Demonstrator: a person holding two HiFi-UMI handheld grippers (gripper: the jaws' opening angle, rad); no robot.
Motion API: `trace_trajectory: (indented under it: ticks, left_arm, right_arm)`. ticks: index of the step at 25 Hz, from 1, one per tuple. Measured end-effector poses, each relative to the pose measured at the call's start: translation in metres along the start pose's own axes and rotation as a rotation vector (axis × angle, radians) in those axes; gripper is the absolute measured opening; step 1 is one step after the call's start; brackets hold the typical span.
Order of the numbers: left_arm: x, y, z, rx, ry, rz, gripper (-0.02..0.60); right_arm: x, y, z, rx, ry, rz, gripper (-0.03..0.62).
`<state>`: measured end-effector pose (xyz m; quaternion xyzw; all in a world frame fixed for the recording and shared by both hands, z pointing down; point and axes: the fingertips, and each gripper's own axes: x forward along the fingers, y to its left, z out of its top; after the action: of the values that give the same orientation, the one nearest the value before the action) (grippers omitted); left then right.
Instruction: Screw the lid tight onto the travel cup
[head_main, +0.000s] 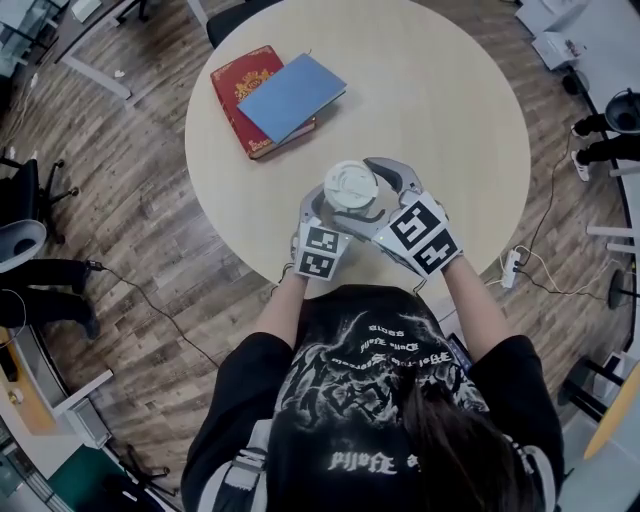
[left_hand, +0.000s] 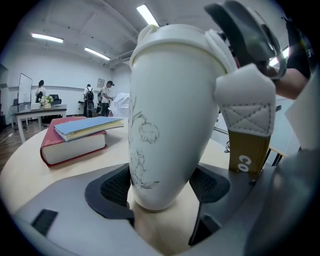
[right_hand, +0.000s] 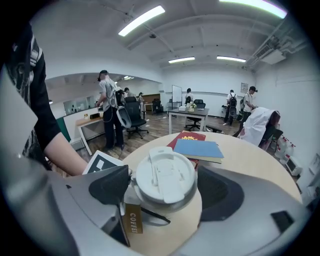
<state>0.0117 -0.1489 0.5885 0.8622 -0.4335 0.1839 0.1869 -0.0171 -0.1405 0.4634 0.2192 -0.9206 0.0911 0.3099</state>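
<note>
You get a bright, even room — ceiling strip lights (right_hand: 142, 20) glare white in both gripper views. Shadows on the counter (head_main: 450, 120) are soft. Fisheye bends the edges into dark corners — the travel cup (left_hand: 170, 115), close up, looks soft.

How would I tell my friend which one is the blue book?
Find the round table. On its far left side lies a thick red book. The blue book is the thinner one lying crooked on top of it.
</note>
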Motion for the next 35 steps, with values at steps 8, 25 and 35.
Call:
trace_trajectory:
  ticks: [8, 25, 35]
  left_arm:
    - [-0.002, 0.002, -0.005, -0.068, 0.004, -0.005, 0.382]
    - [-0.095, -0.004, -0.056, -0.093, 0.063, 0.046, 0.38]
    - [-0.116, -0.025, -0.056, -0.074, 0.025, 0.013, 0.38]
  right_arm:
    - [-0.054, -0.012, 0.021, 0.124, -0.267, -0.084, 0.445]
    - [-0.111, -0.008, -0.114, 0.218, -0.225, -0.483, 0.392]
    - [-0.098, 0.033, -0.182, 0.39, -0.154, -0.516, 0.38]
